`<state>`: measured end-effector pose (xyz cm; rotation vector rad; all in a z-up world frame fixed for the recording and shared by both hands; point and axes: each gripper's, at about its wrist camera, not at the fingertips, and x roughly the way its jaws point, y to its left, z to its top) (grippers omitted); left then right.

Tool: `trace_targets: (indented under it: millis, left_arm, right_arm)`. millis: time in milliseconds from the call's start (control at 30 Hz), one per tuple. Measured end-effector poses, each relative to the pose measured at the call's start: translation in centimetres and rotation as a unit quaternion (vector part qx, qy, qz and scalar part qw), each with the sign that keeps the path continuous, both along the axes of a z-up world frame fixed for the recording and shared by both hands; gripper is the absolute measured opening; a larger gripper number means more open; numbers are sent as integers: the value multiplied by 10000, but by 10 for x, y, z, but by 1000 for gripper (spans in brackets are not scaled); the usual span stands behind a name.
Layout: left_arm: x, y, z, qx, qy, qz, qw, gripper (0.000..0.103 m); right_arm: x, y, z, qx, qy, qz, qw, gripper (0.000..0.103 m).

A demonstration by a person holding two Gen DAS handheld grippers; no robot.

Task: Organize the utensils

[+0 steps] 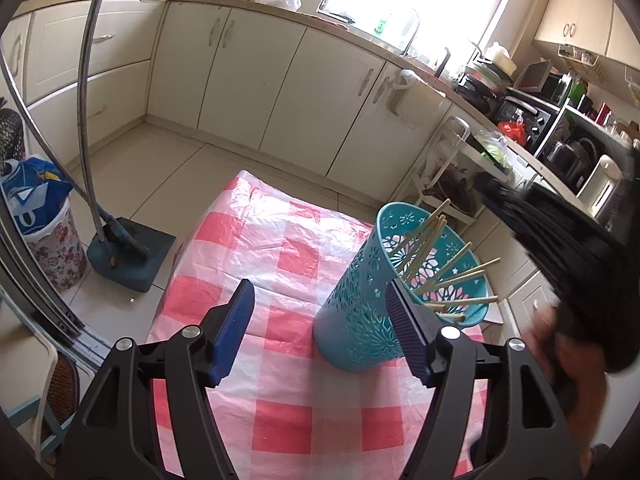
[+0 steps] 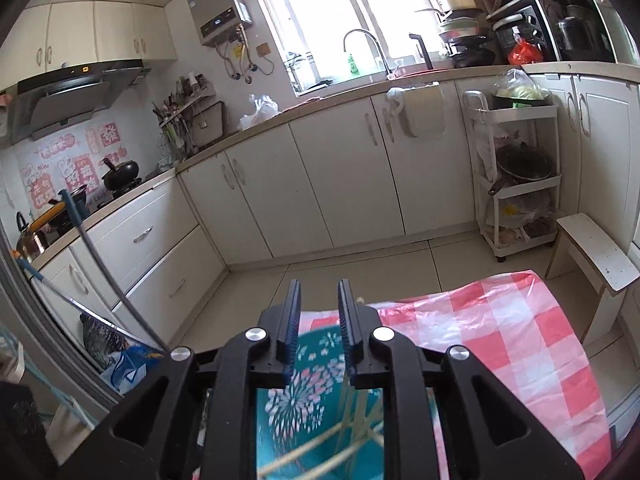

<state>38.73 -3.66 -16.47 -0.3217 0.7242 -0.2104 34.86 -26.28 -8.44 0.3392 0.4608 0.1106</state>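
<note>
Your left gripper (image 1: 320,312) jaws stand wide, the right gripper (image 2: 319,336) jaws narrow, both empty. The teal holder (image 1: 360,312) on the counter (image 1: 280,420) looks light and tippy; its chopsticks (image 1: 452,276) thin and slippery, so pinch mid-shaft.

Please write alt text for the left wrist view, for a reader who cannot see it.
A teal perforated utensil holder full of wooden chopsticks stands on a red and white checked tablecloth, partly behind the right finger of the open, empty left gripper. At the right edge, blurred, a hand holds the black right gripper above the holder. Cream kitchen cabinets fill the background.
</note>
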Motion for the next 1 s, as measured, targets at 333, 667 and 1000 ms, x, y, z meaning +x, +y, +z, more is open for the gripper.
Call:
trace_targets:
  millis: [333,667,1000]
  left_arm:
    - [-43,-17,15,1057,-233,67,9941,95]
    - [-146,-28,46,1814,100,-323,9828,95]
    - [-249,-11,90,1614,11,-426,9860,95]
  right_arm:
    - [-106,-18,-19,72,779,-237,9967,66]
    - [-201,-5,-11,-366,1353,-282,9897,95]
    - [-290,-2,17,-311,1457,-536,9874,95]
